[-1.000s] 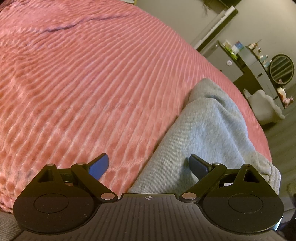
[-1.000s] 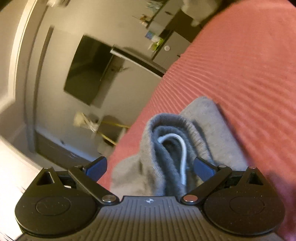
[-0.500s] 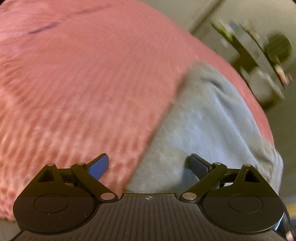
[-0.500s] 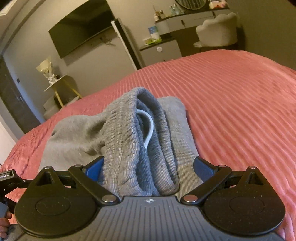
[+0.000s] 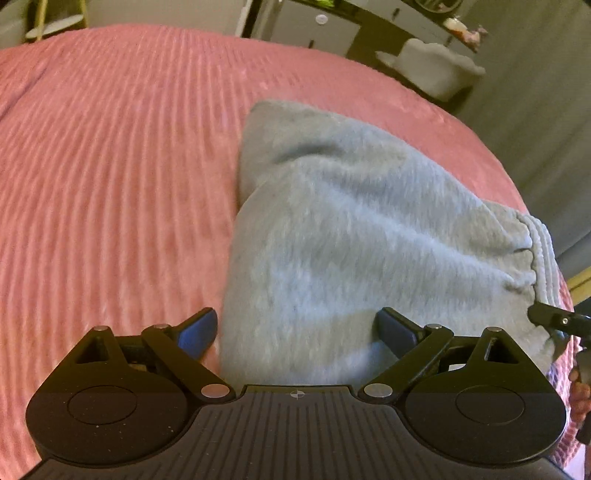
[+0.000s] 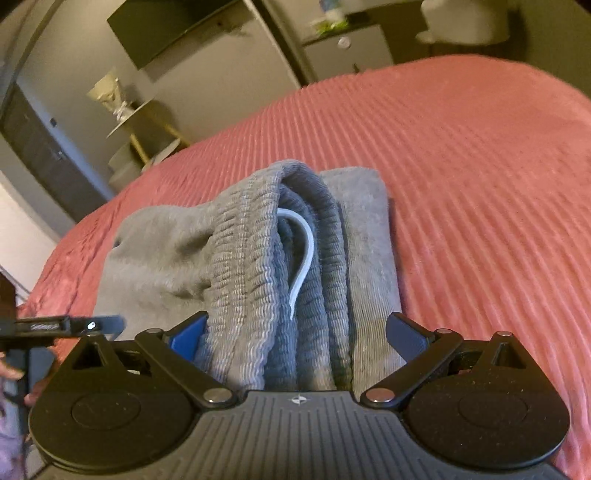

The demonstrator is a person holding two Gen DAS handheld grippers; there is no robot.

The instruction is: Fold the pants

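The left gripper (image 5: 295, 328) gapes wide over soft grey fleece sweatpants (image 5: 362, 240), folded into a bundle on the ribbed pink bedspread (image 5: 110, 166). At three o'clock, the right gripper (image 6: 297, 330) is spread wide too, straddling the ribbed waistband (image 6: 255, 266) and white drawstring (image 6: 304, 254), gripping nothing. Both views sit steadier than half a second ago.

Dim room: wall-mounted television (image 6: 173, 27), gold side table (image 6: 142, 122), pale chair (image 5: 432, 68), grey walls.
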